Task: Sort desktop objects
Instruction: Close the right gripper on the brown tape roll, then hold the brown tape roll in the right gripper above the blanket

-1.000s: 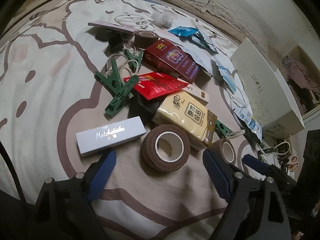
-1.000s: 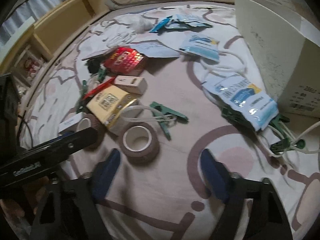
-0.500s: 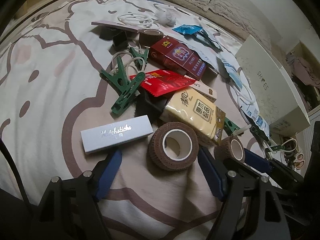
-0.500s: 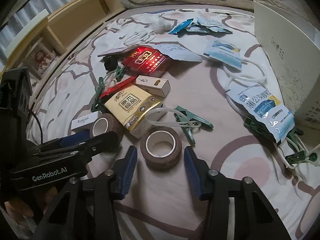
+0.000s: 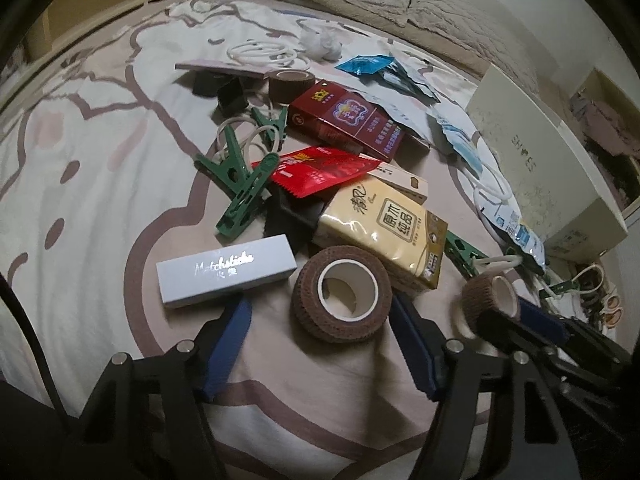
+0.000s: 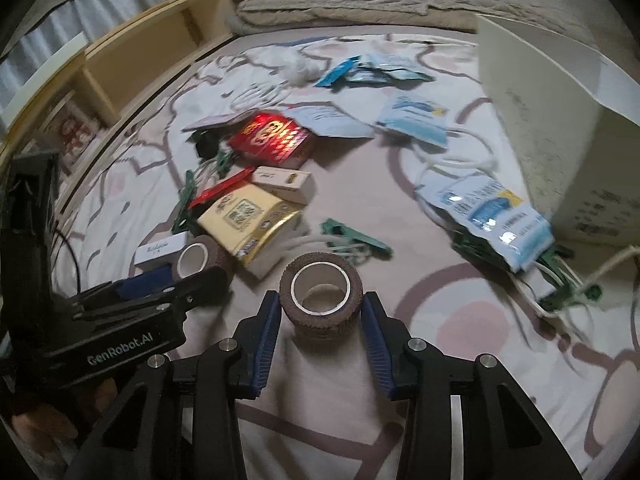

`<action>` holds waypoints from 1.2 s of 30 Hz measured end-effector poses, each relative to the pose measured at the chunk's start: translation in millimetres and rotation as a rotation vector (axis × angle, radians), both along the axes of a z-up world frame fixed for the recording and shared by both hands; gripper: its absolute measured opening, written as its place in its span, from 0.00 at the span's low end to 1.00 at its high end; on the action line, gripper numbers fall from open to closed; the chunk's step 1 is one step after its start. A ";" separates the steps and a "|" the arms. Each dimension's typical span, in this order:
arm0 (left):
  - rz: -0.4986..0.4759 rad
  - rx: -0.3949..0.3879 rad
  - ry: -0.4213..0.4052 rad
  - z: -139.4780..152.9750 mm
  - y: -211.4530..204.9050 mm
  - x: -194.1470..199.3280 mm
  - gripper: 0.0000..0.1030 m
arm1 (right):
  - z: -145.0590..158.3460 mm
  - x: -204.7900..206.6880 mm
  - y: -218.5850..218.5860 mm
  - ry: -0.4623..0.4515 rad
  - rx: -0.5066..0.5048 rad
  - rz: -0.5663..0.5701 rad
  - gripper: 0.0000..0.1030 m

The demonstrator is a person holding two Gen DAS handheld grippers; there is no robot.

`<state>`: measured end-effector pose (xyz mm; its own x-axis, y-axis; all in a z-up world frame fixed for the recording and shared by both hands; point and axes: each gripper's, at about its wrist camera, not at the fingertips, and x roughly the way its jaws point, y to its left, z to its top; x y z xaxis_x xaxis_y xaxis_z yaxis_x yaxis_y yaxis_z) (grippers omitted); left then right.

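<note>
Two brown bandage rolls lie on the patterned bedsheet among scattered small items. The nearer roll (image 5: 342,300) sits between the blue pads of my left gripper (image 5: 320,312). Its jaws are closing: the right pad is at the roll's side and the left pad stands clear of it. My right gripper (image 6: 321,308) is shut on the second roll (image 6: 320,322), a pad pressing on each side. In the left wrist view that same roll (image 5: 486,300) shows at the right, held in the right gripper (image 5: 508,314). The left gripper (image 6: 160,280) shows in the right wrist view beside its roll (image 6: 198,258).
A grey matchstick box (image 5: 226,270), a yellow tissue pack (image 5: 384,228), green clips (image 5: 240,184), a red packet (image 5: 324,170) and a dark red carton (image 5: 346,120) crowd the middle. A third roll (image 5: 290,82) lies further back. A white shoe box (image 5: 548,160) and mask packs (image 6: 492,216) are at the right.
The right gripper's jaws have come together onto the second roll. The left gripper's jaws have narrowed around the nearer roll, and both views have drawn closer to the rolls.
</note>
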<state>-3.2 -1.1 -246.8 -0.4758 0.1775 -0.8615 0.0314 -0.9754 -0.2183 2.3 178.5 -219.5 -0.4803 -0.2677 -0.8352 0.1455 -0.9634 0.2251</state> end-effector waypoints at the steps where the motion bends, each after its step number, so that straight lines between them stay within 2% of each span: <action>1: -0.002 -0.012 0.004 -0.2 1.6 -0.2 0.67 | 0.0 1.1 1.5 0.003 0.003 -0.016 0.41; 7: -0.034 -0.136 0.058 -3.3 19.1 2.8 0.60 | -1.0 10.7 8.6 0.024 0.032 -0.121 0.41; 14: -0.056 -0.180 0.100 -4.5 27.1 4.6 0.46 | -10.0 13.5 6.3 0.017 0.072 -0.167 0.41; 16: -0.060 -0.196 0.113 -4.5 29.5 4.9 0.46 | -10.4 12.3 7.1 0.019 0.067 -0.172 0.41; 21: -0.060 -0.197 0.107 -5.4 30.5 4.3 0.46 | -12.5 11.7 10.6 0.008 0.042 -0.185 0.41; 36: -0.022 -0.174 0.103 -6.1 30.6 0.0 0.46 | -12.7 6.5 9.7 0.011 0.064 -0.199 0.42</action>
